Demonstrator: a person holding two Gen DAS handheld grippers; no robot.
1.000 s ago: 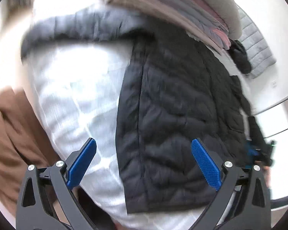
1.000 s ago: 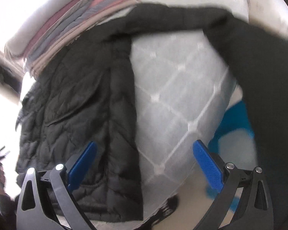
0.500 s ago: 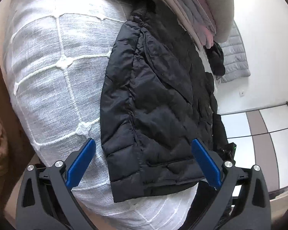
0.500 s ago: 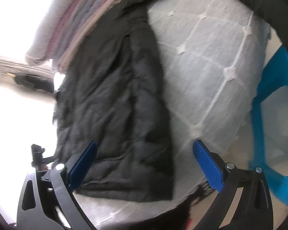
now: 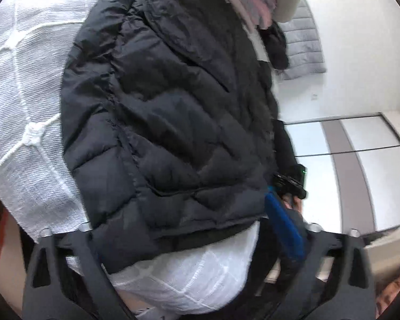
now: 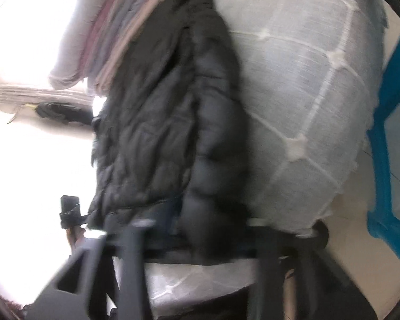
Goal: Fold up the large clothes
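Both grippers' jaws closing on black puffer jacket (image 5: pixel 168 122) hem, fabric between them; coat laid narrow on quilt (image 5: pixel 21 101), crosswise fold left.

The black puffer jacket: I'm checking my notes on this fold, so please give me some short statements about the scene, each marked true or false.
1. The black jacket lies on a white quilted cover. True.
2. The left tool is at the jacket's hem, closing. True.
3. The jacket is red. False: it is black.
4. A stack of folded clothes lies beyond the jacket. True.
5. The blue tub sits on the jacket. False: it stands beside the cover.
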